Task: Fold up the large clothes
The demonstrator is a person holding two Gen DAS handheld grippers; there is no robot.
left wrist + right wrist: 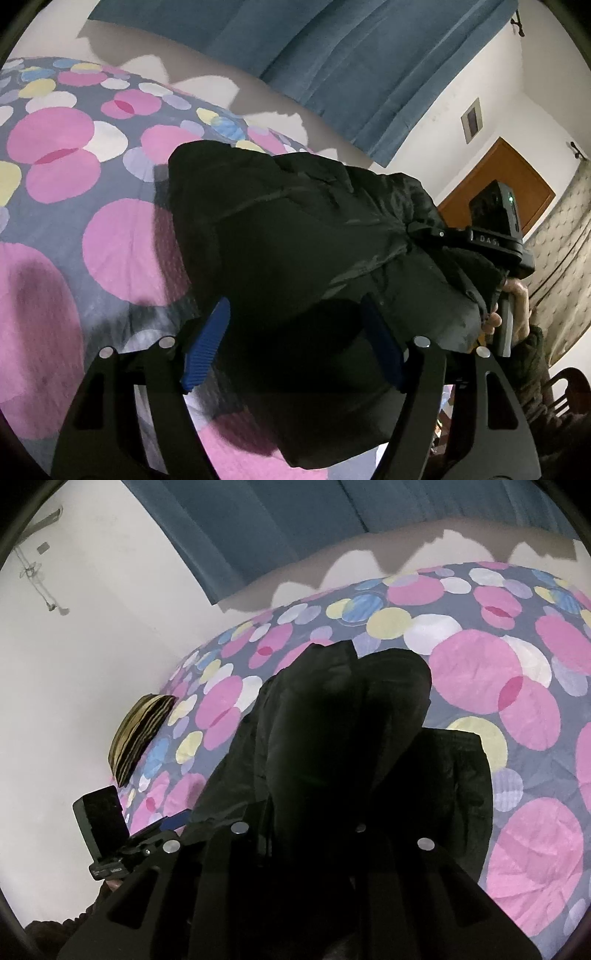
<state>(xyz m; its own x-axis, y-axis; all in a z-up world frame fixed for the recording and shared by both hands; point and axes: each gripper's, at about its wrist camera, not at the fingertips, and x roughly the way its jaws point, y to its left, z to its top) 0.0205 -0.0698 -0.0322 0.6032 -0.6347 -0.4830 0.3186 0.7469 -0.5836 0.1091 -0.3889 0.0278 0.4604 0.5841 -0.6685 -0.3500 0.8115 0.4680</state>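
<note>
Lying on the dotted bedspread (pixel 55 206) at frame centre, the black jacket (pixel 295 236) bunches between the left tool (pixel 295 350), whose blue pads straddle it slackly; the right tool (pixel 424 230) pinches its edge, probably for folding.

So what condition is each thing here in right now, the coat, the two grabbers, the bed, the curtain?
Black jacket: bunched, partly lifted off the bed.
Left gripper: blue pads apart, jacket fabric between them.
Right gripper: buried in jacket fabric; pads hidden.
Bedspread: spread out, slightly wrinkled.
Blue curtain: hanging drawn.
</note>
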